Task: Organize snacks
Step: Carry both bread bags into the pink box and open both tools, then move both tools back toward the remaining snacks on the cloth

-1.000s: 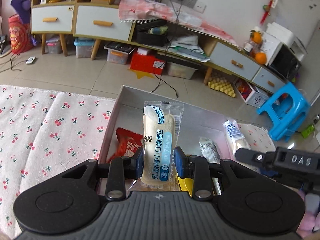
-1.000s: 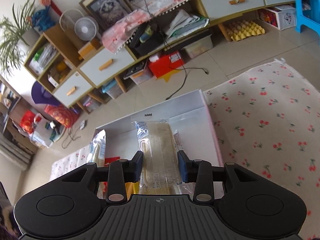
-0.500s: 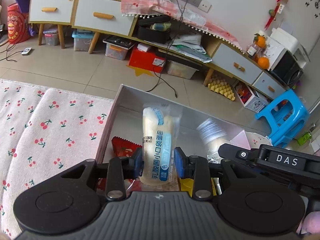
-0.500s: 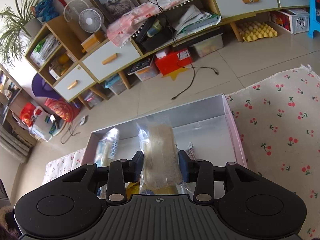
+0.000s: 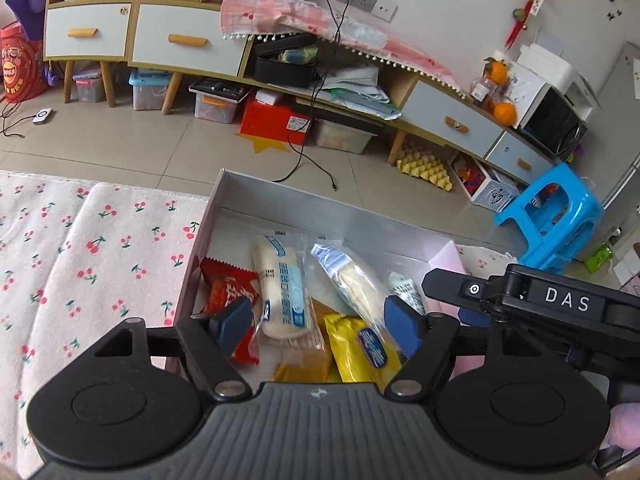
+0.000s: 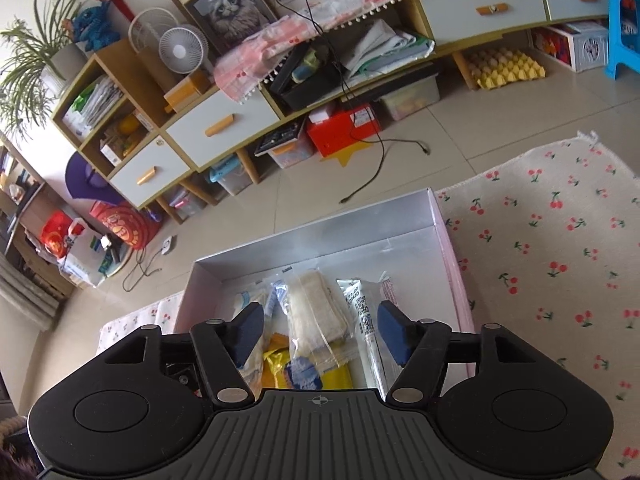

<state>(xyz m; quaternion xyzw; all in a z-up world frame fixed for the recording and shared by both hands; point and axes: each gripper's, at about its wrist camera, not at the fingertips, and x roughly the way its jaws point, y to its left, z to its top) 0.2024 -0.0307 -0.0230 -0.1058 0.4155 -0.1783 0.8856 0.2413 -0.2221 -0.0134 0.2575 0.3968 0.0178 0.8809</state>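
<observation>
A silver box (image 5: 304, 210) with pink sides holds several snack packs. In the left wrist view my left gripper (image 5: 318, 326) is open above the box, and a white-and-blue bread pack (image 5: 282, 286) lies free below it, beside a red pack (image 5: 226, 292), a second bread pack (image 5: 352, 280) and a yellow pack (image 5: 360, 350). In the right wrist view my right gripper (image 6: 320, 332) is open over the box (image 6: 320, 236), with a clear pack of pale bread (image 6: 318, 306) lying below it. The right gripper's body (image 5: 532, 302) shows at the right of the left view.
The box sits on a cherry-print cloth (image 5: 92, 248), which also shows in the right wrist view (image 6: 552, 240). Beyond is tiled floor (image 5: 160, 148), a long low cabinet with drawers (image 5: 188, 40), storage bins, a red box (image 5: 276, 120) and a blue stool (image 5: 552, 216).
Both grippers have opened and let go of their bread packs, which now lie in the box. Both grippers have drawn back a little above the box.
</observation>
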